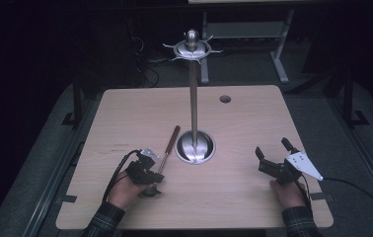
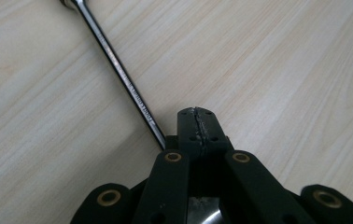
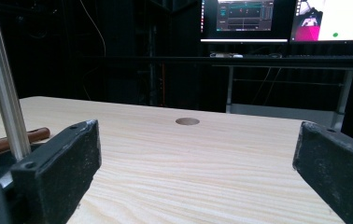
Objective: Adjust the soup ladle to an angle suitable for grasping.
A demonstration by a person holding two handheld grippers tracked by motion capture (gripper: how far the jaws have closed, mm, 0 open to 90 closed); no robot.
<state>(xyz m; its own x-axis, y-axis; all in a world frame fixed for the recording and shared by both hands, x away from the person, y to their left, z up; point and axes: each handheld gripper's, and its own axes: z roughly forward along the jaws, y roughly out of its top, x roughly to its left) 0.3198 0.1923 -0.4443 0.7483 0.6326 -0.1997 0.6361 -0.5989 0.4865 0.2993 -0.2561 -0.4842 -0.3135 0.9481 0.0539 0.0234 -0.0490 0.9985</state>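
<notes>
The left tool (image 1: pixel 147 173), jaws pressed together, sits near the desk's (image 1: pixel 253 217) front edge on the utensil's (image 2: pixel 118 70) metal shaft, whose long axis runs away toward the stand (image 1: pixel 194 145). The right tool (image 1: pixel 273 155) is spread wide and empty, well apart.

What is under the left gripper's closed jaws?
The left gripper sits over the utensil lying on the wooden table; the metal shaft runs under the jaws, its lower end covered.

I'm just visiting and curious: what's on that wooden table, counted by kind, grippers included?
Metal stands with hooks on top: 1, the stand
Long utensils with a wooden handle: 1, the utensil
Grippers: 2, left gripper closed at the utensil's metal shaft, right gripper open and empty
Total: 4
</notes>
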